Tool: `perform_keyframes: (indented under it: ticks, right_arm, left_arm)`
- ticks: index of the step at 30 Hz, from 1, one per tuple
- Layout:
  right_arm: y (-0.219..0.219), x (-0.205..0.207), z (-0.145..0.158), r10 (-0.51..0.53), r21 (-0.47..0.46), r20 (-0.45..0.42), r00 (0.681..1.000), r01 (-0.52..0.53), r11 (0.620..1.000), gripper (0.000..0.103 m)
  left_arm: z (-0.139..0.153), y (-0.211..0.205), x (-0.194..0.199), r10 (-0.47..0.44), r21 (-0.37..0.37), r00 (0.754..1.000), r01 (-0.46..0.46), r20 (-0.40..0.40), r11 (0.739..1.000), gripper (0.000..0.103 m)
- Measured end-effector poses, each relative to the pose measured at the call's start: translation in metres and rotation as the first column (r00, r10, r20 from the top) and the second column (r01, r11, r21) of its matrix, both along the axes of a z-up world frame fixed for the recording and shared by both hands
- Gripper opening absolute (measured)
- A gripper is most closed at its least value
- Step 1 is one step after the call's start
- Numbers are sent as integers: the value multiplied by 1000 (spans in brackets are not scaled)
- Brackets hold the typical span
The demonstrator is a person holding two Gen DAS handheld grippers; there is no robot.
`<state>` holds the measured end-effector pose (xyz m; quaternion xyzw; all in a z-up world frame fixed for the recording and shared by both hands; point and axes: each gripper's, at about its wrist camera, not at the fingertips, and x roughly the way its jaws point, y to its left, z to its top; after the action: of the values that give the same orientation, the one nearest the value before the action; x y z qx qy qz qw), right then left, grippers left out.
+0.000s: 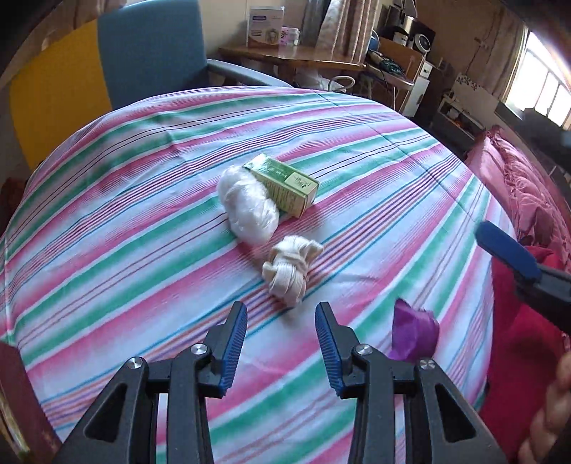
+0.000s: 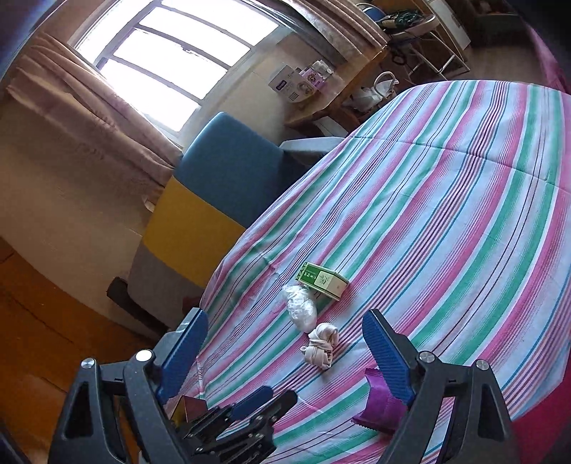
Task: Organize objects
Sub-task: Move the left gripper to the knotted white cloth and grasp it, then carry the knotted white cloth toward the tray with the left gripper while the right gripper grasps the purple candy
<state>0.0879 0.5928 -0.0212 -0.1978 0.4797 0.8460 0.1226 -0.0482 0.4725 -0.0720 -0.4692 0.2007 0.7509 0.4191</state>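
Faintly, green box (image 1: 285, 183), label unreadable

Beyond the bed's far edge we list: blue-and-yellow chair (image 1: 150, 53), wooden desk (image 1: 285, 59) bearing a white carton (image 1: 262, 30), curtained window (image 2: 171, 57), pink cushions (image 1: 521, 192) alongside.

1. Purple packet (image 2: 378, 407): partly hidden behind the right gripper's (image 2: 285, 351) near finger; in the left wrist view, blurred.
2. Green box (image 1: 285, 183): print too small to read.
3. Left gripper (image 2: 249, 403), beside the purple packet: body cut off by the bottom edge.
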Motion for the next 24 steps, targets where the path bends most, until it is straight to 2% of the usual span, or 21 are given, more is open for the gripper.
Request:
perform_keyframes:
  ticks: [8, 11, 15, 17, 20, 24]
  right_arm:
    - [2, 0, -4, 21, -36, -23, 1000, -21, 999, 91]
    - [3, -1, -5, 24, -36, -25, 999, -25, 999, 92]
    - [3, -3, -5, 35, -32, -20, 999, -36, 999, 91]
    - [2, -5, -5, 46, -31, -12, 999, -46, 998, 91]
    - [2, -8, -6, 62, -35, 0, 998, -62, 997, 91]
    - [1, -14, -10, 82, -42, 43, 996, -81, 996, 92]
  left_arm:
    - [-31, 44, -21, -27, -61, 1000, 26, -9, 998, 41]
    - [-36, 41, -25, -20, -39, 1000, 20, 3, 999, 30]
    - [-33, 10, -15, 8, -26, 1000, -8, 20, 1000, 29]
    - [-34, -13, -11, 45, -25, 998, -43, 53, 999, 29]
    - [-33, -53, 3, 103, -26, 994, -102, 46, 994, 29]
    - [-30, -94, 30, 117, -26, 992, -116, 38, 993, 29]
